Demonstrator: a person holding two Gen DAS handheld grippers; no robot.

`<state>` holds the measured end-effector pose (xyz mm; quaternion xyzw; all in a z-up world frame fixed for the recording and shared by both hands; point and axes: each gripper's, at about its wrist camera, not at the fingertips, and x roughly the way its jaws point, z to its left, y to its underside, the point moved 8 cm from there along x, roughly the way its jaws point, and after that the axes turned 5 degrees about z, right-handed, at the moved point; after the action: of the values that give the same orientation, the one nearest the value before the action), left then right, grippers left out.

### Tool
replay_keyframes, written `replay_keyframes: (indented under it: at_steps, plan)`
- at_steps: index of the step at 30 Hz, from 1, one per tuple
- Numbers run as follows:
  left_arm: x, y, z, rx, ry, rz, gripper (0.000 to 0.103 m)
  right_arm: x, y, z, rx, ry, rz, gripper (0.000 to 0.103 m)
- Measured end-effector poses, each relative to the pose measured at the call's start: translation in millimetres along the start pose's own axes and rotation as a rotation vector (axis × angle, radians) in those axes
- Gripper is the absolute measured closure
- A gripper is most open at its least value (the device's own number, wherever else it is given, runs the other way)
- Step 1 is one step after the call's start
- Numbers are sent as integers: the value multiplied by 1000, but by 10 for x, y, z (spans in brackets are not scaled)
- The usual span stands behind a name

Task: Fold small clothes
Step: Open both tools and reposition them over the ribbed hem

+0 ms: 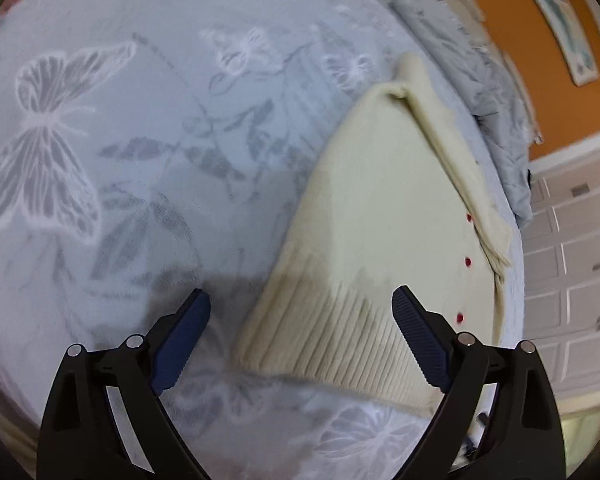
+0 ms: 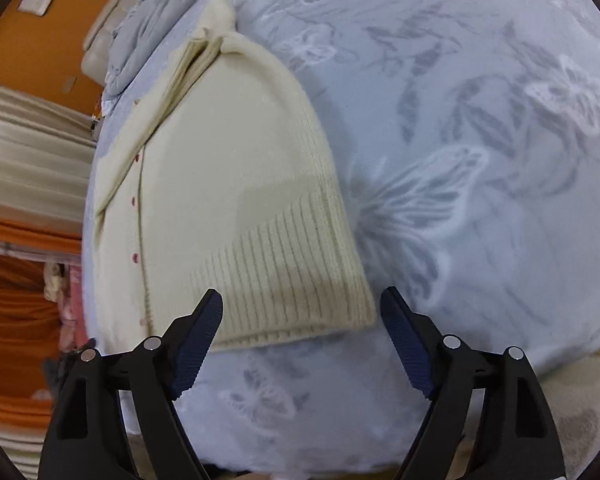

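A small cream knitted cardigan with red buttons lies flat on a pale blue bedspread printed with butterflies. One sleeve is folded in along its buttoned side. Its ribbed hem faces me. My left gripper hovers open above the hem's left corner, nothing between its blue pads. In the right wrist view the same cardigan lies at the left, and my right gripper stands open over the hem's right corner without touching the knit.
A crumpled grey-blue garment lies beyond the cardigan near the bed's far edge. An orange wall and white drawers stand past the bed. In the right wrist view, cream and orange fabric shows at the left.
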<state>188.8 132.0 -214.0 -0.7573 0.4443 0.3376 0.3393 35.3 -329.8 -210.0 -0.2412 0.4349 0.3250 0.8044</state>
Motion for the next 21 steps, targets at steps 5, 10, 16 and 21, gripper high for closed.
replay_keyframes:
  at_steps: [5, 10, 16, 21]
  plan:
    - [106, 83, -148, 79, -28, -18, 5, 43, -48, 107, -21, -63, -31, 14]
    - [83, 80, -107, 19, 22, -63, 5, 24, -126, 236, -25, -139, -36, 13]
    - [-45, 11, 115, -145, 219, -59, 5, 141, -136, 485, -58, -237, 7, 14]
    - [-57, -32, 209, -221, 287, -59, 5, 205, -120, 561, -72, -247, 24, 14]
